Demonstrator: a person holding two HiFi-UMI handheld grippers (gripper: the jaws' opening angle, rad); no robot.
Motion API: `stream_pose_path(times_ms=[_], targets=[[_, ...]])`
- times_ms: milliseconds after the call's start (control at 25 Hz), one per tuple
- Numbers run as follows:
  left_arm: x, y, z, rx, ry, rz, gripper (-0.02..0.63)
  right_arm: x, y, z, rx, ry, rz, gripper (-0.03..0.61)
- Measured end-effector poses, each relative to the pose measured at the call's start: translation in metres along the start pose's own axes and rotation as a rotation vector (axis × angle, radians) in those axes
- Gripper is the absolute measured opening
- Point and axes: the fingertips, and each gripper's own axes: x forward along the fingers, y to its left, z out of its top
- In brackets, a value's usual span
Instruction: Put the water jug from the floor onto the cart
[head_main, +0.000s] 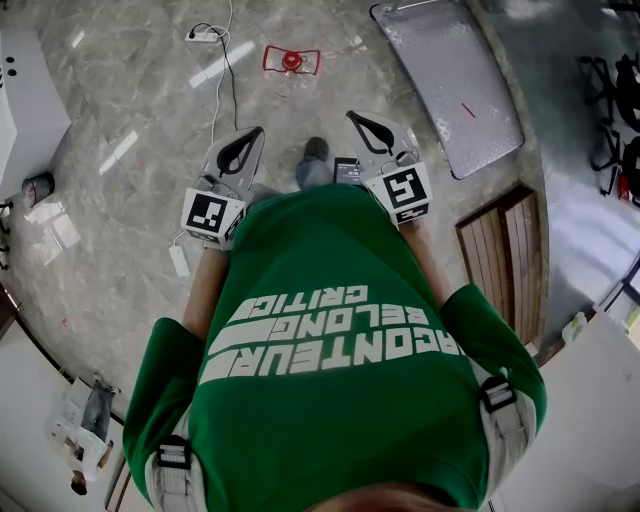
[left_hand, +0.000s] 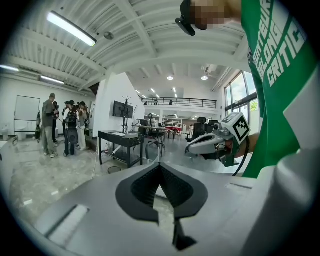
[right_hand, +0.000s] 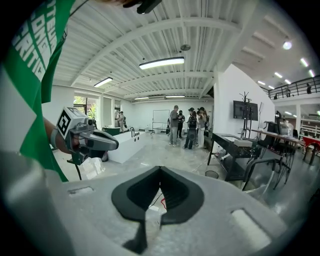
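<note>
A clear container with a red cap (head_main: 291, 60), the water jug as far as I can tell, stands on the marble floor ahead of me. The grey flat cart (head_main: 460, 90) is at the upper right, its deck bare. My left gripper (head_main: 257, 131) and right gripper (head_main: 351, 115) are held side by side at waist height, well short of the jug. Both are shut with nothing between the jaws. In the left gripper view the closed jaws (left_hand: 161, 167) fill the bottom, and the right gripper (left_hand: 212, 144) shows beside them. In the right gripper view the jaws (right_hand: 160, 172) are closed too, with the left gripper (right_hand: 90, 141) at the left.
A white power strip (head_main: 203, 35) with a black cable lies left of the jug. A wooden pallet (head_main: 505, 250) lies on the right, below the cart. A black table (left_hand: 120, 142) and a group of people (left_hand: 65, 127) stand further off in the hall.
</note>
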Motion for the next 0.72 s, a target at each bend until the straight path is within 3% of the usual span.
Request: stream_pose_path(times_ms=[240,720], targets=[[0.028,0.005,0.011,-0.005,-0.004,0.017,0.011,0.012,-0.033,0.009,-0.012,-0.011,0.033,-0.007],[0.05,0.054,0.021,-0.016,-0.004,0.008,0.011,0.048,-0.055,0.026,0.0,0.001,-0.011,-0.006]])
